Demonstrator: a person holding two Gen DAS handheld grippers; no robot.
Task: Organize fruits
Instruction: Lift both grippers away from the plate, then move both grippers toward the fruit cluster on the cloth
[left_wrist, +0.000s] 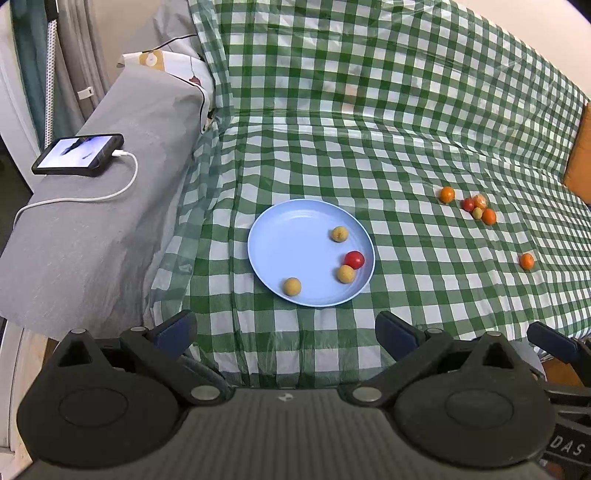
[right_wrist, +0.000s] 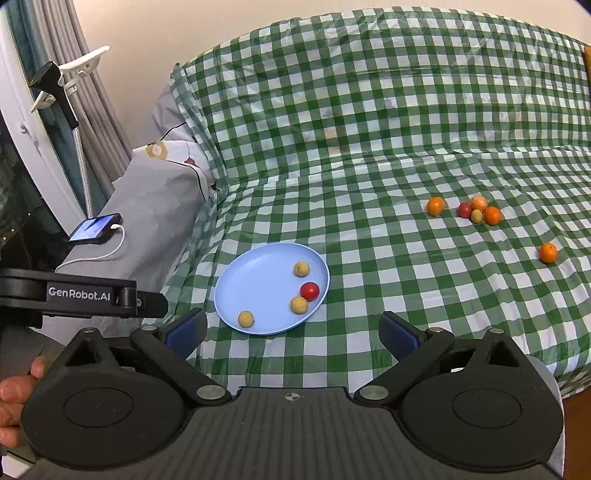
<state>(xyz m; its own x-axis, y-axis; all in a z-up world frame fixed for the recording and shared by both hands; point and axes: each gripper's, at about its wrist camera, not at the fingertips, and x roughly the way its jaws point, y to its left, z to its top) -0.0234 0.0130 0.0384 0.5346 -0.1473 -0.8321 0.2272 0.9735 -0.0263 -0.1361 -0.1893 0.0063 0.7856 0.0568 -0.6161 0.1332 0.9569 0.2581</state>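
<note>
A: Checking jaws first. Left gripper?
B: Jaws spread wide, nothing between them, over the checked cloth just short of the blue plate.
A: Right gripper?
B: Same, jaws wide apart and empty, plate just ahead to the left.
A: Fruit on the plate?
B: Three yellow fruits and one red fruit, the red one touching a yellow one.
A: Loose fruit?
B: Right side of the cloth: one orange fruit, a tight cluster of red, yellow-green and orange beside it, a lone orange one nearer.
A: Else?
B: Phone charging on the grey armrest, far left.
</note>
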